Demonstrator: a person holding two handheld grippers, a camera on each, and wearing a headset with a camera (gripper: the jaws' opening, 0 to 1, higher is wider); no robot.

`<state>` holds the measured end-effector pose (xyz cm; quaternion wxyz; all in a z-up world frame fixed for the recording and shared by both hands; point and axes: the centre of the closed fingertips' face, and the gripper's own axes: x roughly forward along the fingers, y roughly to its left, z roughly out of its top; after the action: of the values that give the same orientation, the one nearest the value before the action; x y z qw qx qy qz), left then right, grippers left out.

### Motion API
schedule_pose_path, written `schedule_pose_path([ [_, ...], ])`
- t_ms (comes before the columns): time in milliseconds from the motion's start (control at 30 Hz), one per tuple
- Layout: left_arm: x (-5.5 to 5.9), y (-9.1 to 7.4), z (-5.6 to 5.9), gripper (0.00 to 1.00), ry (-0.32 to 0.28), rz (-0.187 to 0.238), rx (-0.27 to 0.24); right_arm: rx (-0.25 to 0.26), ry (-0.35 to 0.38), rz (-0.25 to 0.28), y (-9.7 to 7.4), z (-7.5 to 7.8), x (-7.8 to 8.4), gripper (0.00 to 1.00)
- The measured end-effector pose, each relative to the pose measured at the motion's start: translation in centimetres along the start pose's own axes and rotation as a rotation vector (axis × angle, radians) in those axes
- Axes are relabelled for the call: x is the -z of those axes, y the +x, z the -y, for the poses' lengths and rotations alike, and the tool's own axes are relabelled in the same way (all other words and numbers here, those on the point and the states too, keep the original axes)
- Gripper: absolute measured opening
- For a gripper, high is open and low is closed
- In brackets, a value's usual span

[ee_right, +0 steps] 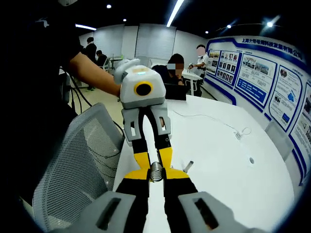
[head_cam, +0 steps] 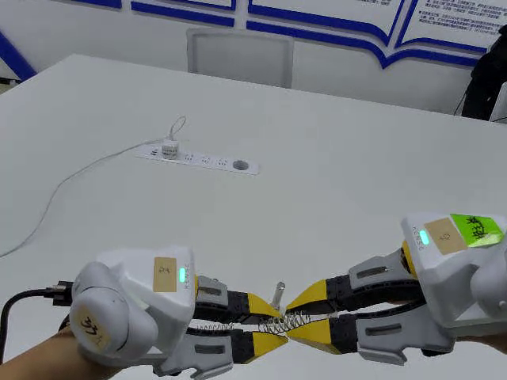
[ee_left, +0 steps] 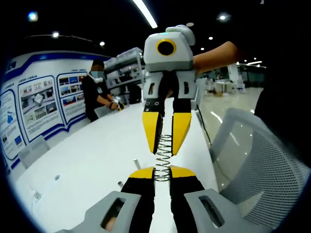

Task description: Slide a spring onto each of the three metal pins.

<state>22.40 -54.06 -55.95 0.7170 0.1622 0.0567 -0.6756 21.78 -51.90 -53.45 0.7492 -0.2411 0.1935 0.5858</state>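
Near the front edge of a white bench (head_cam: 333, 198), two hand-held tools with yellow tips meet point to point. The left tongs (head_cam: 280, 324) and the right tongs (head_cam: 290, 318) are both clenched on one spring (head_cam: 287, 321). Each grasps an opposite end, so the coil hangs in the air between them, just above the bench top. A slim metal pin (head_cam: 279, 293) stands nearly upright just beyond the meeting tips, on their far side. It carries no spring.

The step in hand looks like getting this spring ready for that pin. To do it well, one pair of tongs would probably need to let go, freeing an open end of the coil. The holding pair should grip back from that end, line the opening up over the pin's top, and slide the coil down along the pin's own line. The pin looks light, so a sideways nudge could tip it.

A power strip (head_cam: 198, 158) lies toward the middle of the bench, well apart, with a white cable (head_cam: 71, 178) trailing toward the left edge. A chair (head_cam: 238, 55) stands at the far edge. Nothing lies between spring and pin, so the crowded tips are the likeliest obstacle.
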Motion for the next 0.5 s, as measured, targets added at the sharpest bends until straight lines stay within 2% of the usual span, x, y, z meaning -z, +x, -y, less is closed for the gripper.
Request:
schedule_pose_path([
  [200,0.0,0.2,0.2,0.09,-0.023,0.006,-0.003,0.003,0.041,0.045,0.2,-0.1,-0.8,0.11],
  [333,-0.5,0.3,0.3,0.1,-0.025,0.035,-0.015,0.009,0.102,0.106,0.2,0.1,-1.9,0.11],
  [400,-0.8,0.3,0.2,0.1,-0.038,0.053,-0.026,0.017,0.107,0.12,0.2,0.3,-2.2,0.11],
  [500,-0.8,0.2,-0.2,0.1,-0.05,0.057,-0.045,0.043,0.093,0.121,0.3,0.5,-2.3,0.11],
])
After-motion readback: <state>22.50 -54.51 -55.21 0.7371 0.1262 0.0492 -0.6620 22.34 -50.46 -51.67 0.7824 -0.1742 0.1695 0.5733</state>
